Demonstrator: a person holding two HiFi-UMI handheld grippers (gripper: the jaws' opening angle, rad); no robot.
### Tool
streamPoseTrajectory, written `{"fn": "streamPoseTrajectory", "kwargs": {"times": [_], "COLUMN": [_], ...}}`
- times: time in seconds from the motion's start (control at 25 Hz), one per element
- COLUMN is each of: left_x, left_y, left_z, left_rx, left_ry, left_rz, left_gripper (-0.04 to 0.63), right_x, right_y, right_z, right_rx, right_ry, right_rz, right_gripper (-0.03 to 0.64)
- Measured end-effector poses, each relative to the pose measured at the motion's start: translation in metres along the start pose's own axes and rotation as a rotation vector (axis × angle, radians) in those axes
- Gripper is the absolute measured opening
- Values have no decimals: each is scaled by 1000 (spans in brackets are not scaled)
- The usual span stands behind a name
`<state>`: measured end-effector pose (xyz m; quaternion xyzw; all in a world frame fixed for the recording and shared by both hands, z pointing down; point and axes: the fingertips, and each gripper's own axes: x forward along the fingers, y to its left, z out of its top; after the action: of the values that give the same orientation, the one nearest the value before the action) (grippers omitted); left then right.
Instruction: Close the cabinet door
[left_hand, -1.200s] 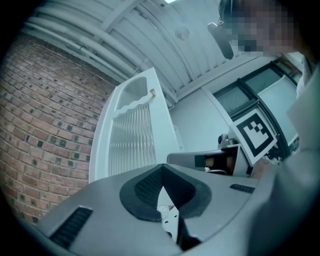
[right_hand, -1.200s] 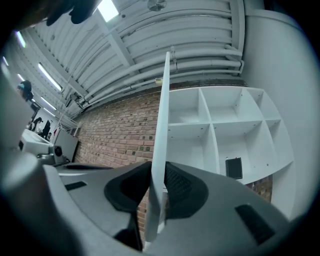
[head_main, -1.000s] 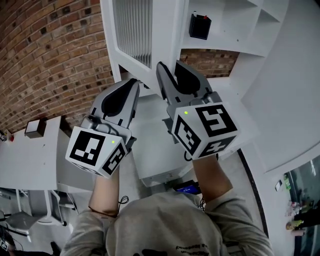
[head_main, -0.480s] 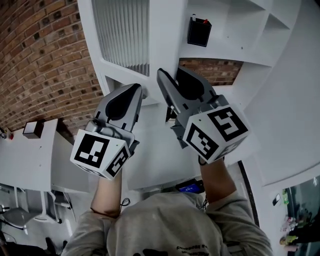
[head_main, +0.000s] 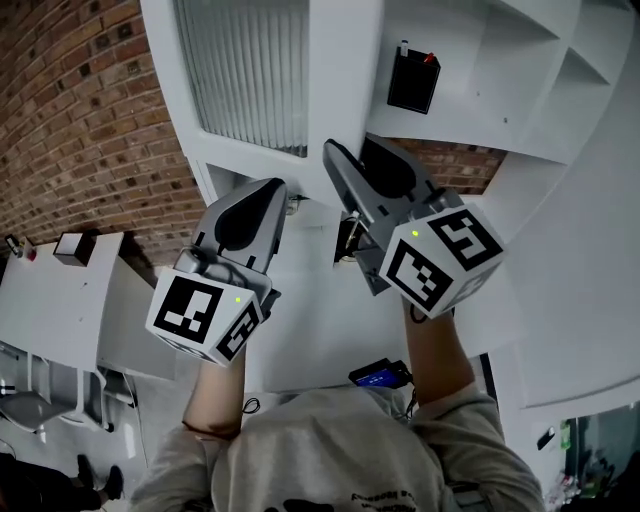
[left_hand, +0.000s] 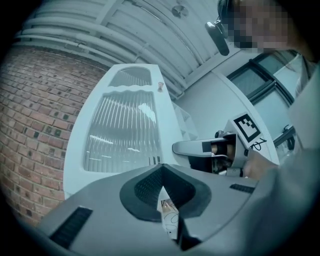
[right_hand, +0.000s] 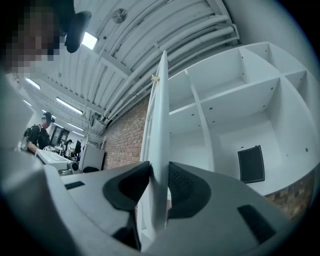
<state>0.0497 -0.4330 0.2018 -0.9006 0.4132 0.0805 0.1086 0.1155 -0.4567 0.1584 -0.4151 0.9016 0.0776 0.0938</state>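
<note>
Cabinet door (head_main: 250, 80) is hanging open up at 12 o'clock in the head view. The open shelves (head_main: 470, 60), with a black box (head_main: 413, 80) inside, sit over at 1 o'clock. My right gripper (right_hand: 159, 167) straddles the door's edge. Its jaws have just been opening, so the pads are letting go with the edge between them. My left gripper (left_hand: 161, 170) is clenched on nothing, nose by the door's bottom rail at 11. I reckon the trick is to get the right jaws fully clear first. Then push on the white frame, not the ribbed glass, toward 1 o'clock, easing off before it meets the cabinet.
</note>
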Motion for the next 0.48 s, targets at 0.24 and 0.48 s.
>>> {"fn": "streamPoseTrajectory", "kwargs": {"times": [0.24,0.48], "left_x": [22,40], "left_y": [1,1], "left_z": [-6,-13], "left_rx": [2,-5], "left_ry": [13,8], "left_rz": [65,148], "left_gripper": [6,6], "right_x": [9,17], "right_y": [-18,-35], "right_z": [-2,-5], "right_rx": [18,25], "right_ry": [4,10], "right_rz": [81,157], "right_gripper": [115,114]}}
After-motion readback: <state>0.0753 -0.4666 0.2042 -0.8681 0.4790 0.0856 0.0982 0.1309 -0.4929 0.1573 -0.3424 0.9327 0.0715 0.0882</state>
